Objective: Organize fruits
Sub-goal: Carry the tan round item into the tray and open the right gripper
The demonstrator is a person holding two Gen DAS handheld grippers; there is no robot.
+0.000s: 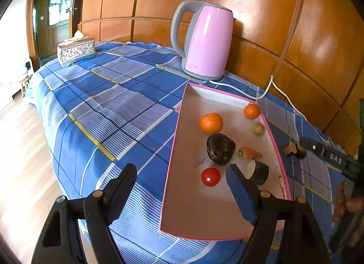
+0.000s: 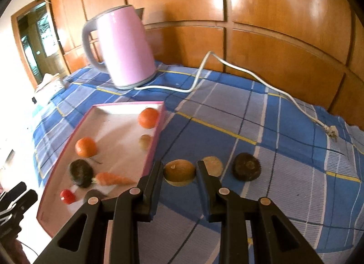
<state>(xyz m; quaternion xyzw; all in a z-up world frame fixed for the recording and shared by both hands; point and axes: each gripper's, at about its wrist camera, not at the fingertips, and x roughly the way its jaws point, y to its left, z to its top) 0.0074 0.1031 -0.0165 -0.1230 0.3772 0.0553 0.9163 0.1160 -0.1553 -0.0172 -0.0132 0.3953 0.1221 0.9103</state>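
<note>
Cloth (image 2: 284, 173) lies bare right of tray (image 2: 157, 136); right gripper (image 2: 179, 173) clamps tan fruit (image 2: 179, 169), left gripper (image 1: 182, 173) gapes empty.

Black plastic left gripper (image 1: 182, 173), brass-coloured rivets, right gripper (image 2: 179, 170) alike

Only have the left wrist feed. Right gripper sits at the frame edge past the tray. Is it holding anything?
Observer: Yes. The right gripper is shut on a round tan fruit.
Operator: Anything else near it?
Observer: Two pieces lie on the blue checked cloth to the fruit's right: a pale flat slice and a dark round piece.
Operator: Is the kettle plugged in?
Observer: No. Its plug lies loose on the cloth.
</note>
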